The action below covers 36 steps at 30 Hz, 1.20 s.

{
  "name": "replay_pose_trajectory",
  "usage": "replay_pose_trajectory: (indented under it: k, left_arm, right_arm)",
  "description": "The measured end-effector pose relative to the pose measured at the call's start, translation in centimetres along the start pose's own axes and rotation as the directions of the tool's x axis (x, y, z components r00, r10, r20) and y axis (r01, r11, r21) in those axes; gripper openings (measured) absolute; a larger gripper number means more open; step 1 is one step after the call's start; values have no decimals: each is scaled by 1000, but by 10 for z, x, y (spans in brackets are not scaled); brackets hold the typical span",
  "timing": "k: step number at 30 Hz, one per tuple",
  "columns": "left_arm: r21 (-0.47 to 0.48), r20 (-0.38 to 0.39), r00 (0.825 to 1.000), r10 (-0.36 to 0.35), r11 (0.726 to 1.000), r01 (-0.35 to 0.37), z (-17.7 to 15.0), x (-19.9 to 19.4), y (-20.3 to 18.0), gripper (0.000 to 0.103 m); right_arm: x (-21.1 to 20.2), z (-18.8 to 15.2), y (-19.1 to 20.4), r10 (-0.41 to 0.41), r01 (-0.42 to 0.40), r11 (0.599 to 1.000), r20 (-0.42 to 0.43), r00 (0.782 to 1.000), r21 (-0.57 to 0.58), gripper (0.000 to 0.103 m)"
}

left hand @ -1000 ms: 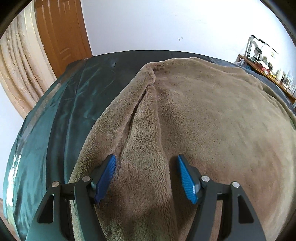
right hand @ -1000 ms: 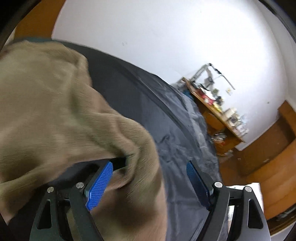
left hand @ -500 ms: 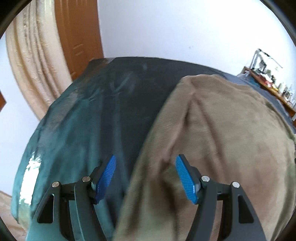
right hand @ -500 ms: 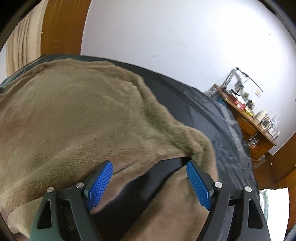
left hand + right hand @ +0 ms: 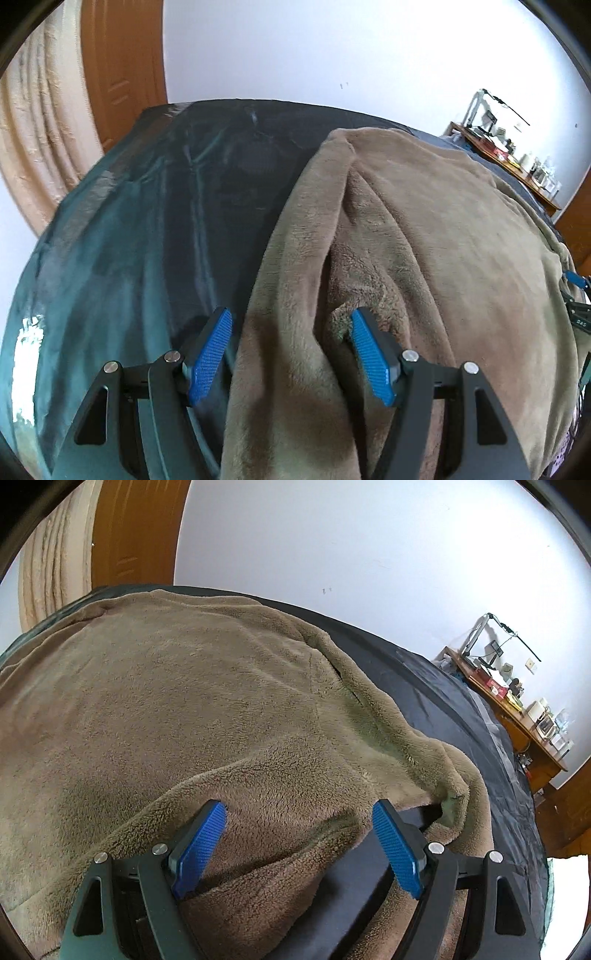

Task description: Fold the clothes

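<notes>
A brown fleece garment lies spread on a dark green bed cover. My left gripper stands open low over the garment's left side, and a long folded edge of fleece runs up between its blue pads without being pinched. In the right wrist view the same fleece garment fills the left and middle. My right gripper is open over its near hem, where a curled lip of fleece lies between the jaws. A bare dark strip of bed cover shows under the right pad.
A wooden door and a beige curtain stand beyond the bed's far left corner. A cluttered wooden desk runs along the white wall at the right. Bare bed cover lies right of the garment.
The left gripper has swung left from over the fleece to its left edge. The right gripper has swung left from the garment's right corner, and fleece now fills its view. Both stayed open.
</notes>
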<state>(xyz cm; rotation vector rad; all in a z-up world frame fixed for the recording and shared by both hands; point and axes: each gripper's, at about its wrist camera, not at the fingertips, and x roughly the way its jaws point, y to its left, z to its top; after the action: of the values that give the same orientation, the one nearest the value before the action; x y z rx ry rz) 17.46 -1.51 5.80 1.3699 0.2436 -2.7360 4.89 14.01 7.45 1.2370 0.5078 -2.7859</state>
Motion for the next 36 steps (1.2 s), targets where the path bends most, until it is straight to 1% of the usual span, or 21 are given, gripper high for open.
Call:
replay_pose_trajectory:
  k: [2,4,6,7,8,10,12,16,18,21,22,25,26,27,28,29,30,31,33,35,36]
  left_arm:
    - [-16,-13,1000,2,1000,-2,3,7,2,72]
    - [-68,-29,1000,-11,998,9,7,11,9,71]
    - [-109,-43,999,-18,994,13,10,16,16,55]
    - [-119,-48,999,-3,993,-3,13,18,20,31]
    - [-129,-53,999,12,991,-19,15,20,23,26]
    - [-158,-58,998,-4,987,-5,20,23,31,23]
    - [-149,-59,998,26,988,-34,25,26,31,23]
    - [-93,-37,992,118,988,-121,46,32,26,21]
    - [-73,-21,985,171,982,-172,59,36,27,20]
    - [-50,-39,970,241,969,-243,78,56,31,19]
    - [-35,-40,951,306,951,-308,83,65,33,11]
    - [-89,-56,949,312,945,-316,95,80,49,10]
    - [-135,-77,967,244,958,-253,97,81,58,10]
    - [-156,-80,981,176,970,-187,95,77,63,10]
    - [-178,-82,991,107,977,-121,93,73,68,10]
    - [-200,-82,996,38,978,-54,91,69,73,10]
    - [-221,-81,996,-31,975,13,88,65,78,10]
    - [-203,-78,995,-62,978,45,84,59,79,11]
    - [-169,-78,990,-119,980,104,72,47,80,18]
    - [-150,-81,983,-165,977,151,58,36,80,40]
    - [-142,-82,979,-185,975,172,51,31,80,46]
  right_arm:
    - [0,0,1,-5,5,1000,-1,1000,-4,83]
    - [1,0,3,-14,14,1000,-3,1000,-12,83]
    - [1,-1,6,-27,27,999,-5,1000,-29,83]
    - [2,-1,8,-35,35,999,-5,999,-36,83]
    - [2,0,9,-42,42,998,-5,999,-42,83]
    - [2,0,12,-55,55,997,-4,998,-54,83]
    - [3,0,13,-62,62,996,-4,998,-60,83]
    - [4,1,13,-67,67,996,-7,998,-63,83]
    - [5,1,13,-70,69,996,-9,998,-63,83]
    - [5,1,15,-82,81,994,-8,997,-70,84]
    - [5,1,16,-86,86,994,-7,996,-73,84]
    - [5,1,16,-90,90,993,-7,996,-74,84]
    - [5,1,15,-89,88,993,-8,996,-72,84]
    - [5,1,15,-88,88,994,-9,996,-70,84]
    - [6,1,15,-88,87,994,-9,996,-69,84]
    - [6,2,15,-88,87,994,-10,996,-68,84]
    - [7,2,15,-87,86,994,-11,996,-67,84]
    - [7,2,14,-85,84,994,-12,996,-65,84]
    - [8,3,13,-75,74,996,-15,997,-57,85]
    - [9,3,10,-62,61,997,-20,998,-45,85]
    - [9,3,9,-56,55,998,-22,998,-40,85]
